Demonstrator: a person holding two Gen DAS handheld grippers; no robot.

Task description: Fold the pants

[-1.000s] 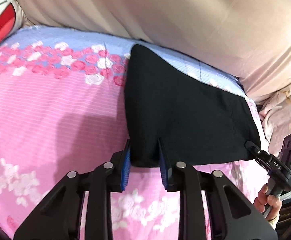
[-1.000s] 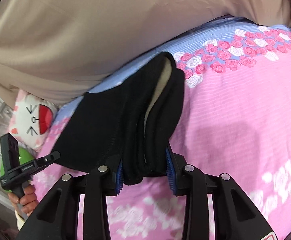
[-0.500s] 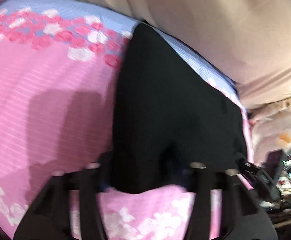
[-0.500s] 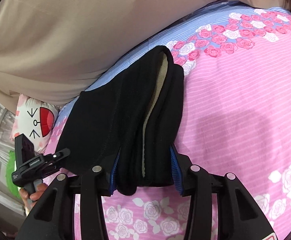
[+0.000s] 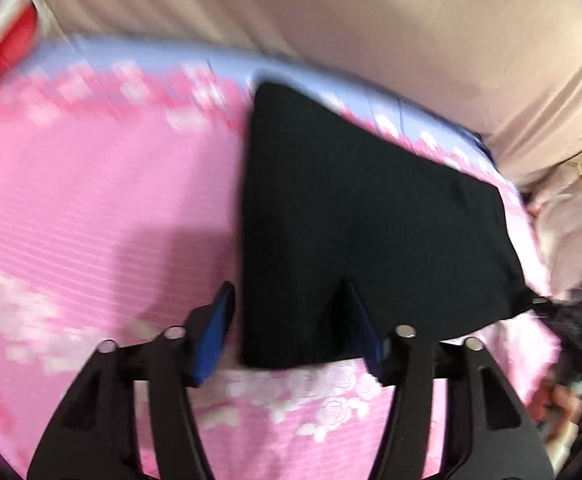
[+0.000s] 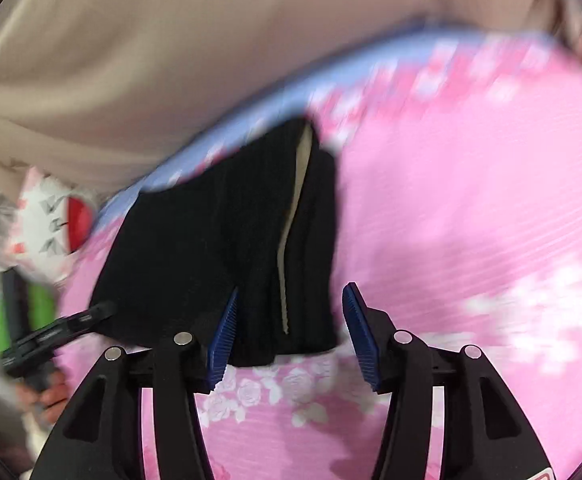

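- Covering the bed (image 5: 91,208) is a pink rose-print sheet, with a beige duvet (image 5: 371,20) bunched along its far edge.
- Folded black pants (image 5: 351,220) lie flat on the sheet, long axis running away from both grippers.
- Left gripper (image 5: 291,324) tilts downward at the near hem; its jaws have just been opening, one corner between them, pads clear.
- Right gripper (image 6: 289,324) tilts likewise; jaws just been opening, straddling the other corner, ungripped.
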